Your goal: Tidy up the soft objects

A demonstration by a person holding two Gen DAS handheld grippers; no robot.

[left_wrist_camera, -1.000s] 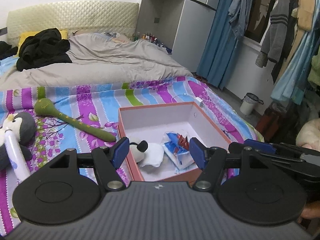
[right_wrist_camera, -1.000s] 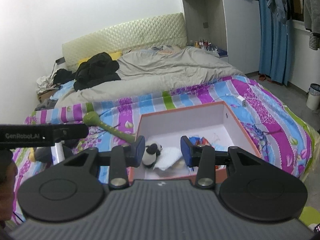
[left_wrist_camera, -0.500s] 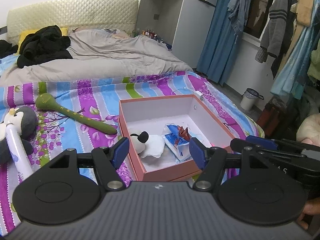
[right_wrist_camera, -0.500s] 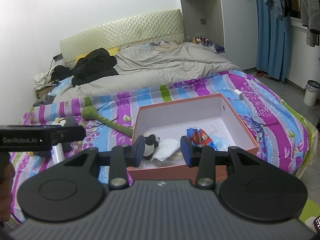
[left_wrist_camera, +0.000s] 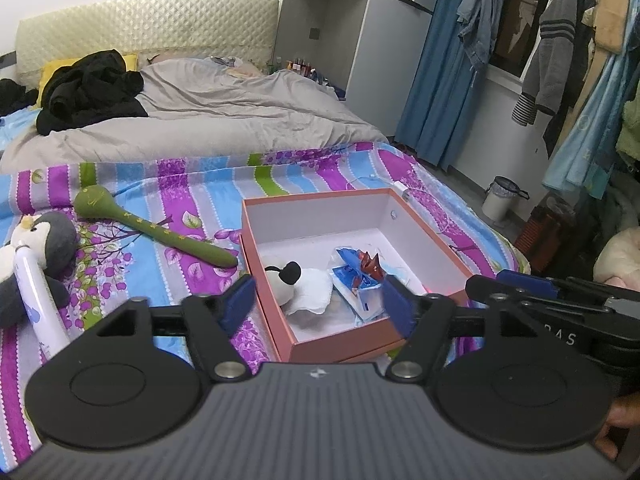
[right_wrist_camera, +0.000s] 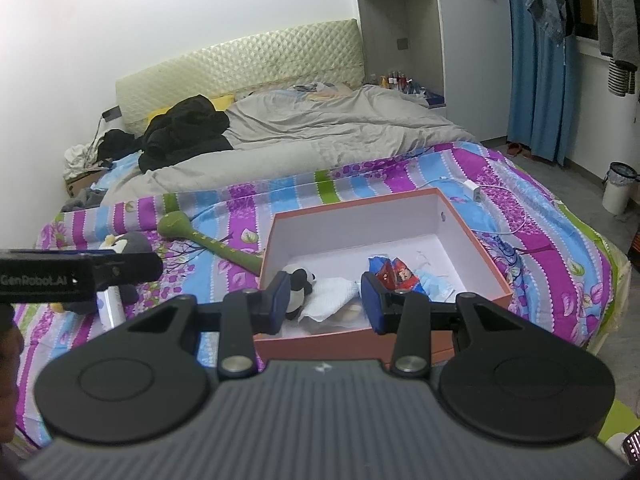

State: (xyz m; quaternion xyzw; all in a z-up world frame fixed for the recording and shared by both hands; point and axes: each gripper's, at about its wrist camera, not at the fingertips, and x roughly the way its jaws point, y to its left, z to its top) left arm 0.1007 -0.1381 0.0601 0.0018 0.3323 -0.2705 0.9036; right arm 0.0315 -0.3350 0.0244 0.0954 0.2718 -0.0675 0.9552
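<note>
An open orange box (left_wrist_camera: 262, 264) (right_wrist_camera: 472, 240) with a white inside lies on the striped bedspread. In it are a small panda plush (left_wrist_camera: 286, 276) (right_wrist_camera: 300, 286), a white cloth (left_wrist_camera: 314, 292) (right_wrist_camera: 332, 296) and blue and red packets (left_wrist_camera: 356, 272) (right_wrist_camera: 394, 274). A green soft mallet (left_wrist_camera: 160, 234) (right_wrist_camera: 216, 246) lies left of the box. A grey penguin plush (left_wrist_camera: 44, 240) (right_wrist_camera: 128, 246) and a white tube (left_wrist_camera: 38, 300) lie farther left. My left gripper (left_wrist_camera: 316, 306) is open and empty above the box's near edge. My right gripper (right_wrist_camera: 324, 304) is open and empty, also above the near edge.
A grey duvet (left_wrist_camera: 224, 120) and black clothes (left_wrist_camera: 88, 92) cover the far half of the bed. A white charger and cable (right_wrist_camera: 474, 192) lie right of the box. Hanging clothes (left_wrist_camera: 560, 48) and a small bin (left_wrist_camera: 500, 198) stand at the right.
Both grippers have drawn back and risen from the box, so the whole box now shows in both views. Both stay open and empty.
</note>
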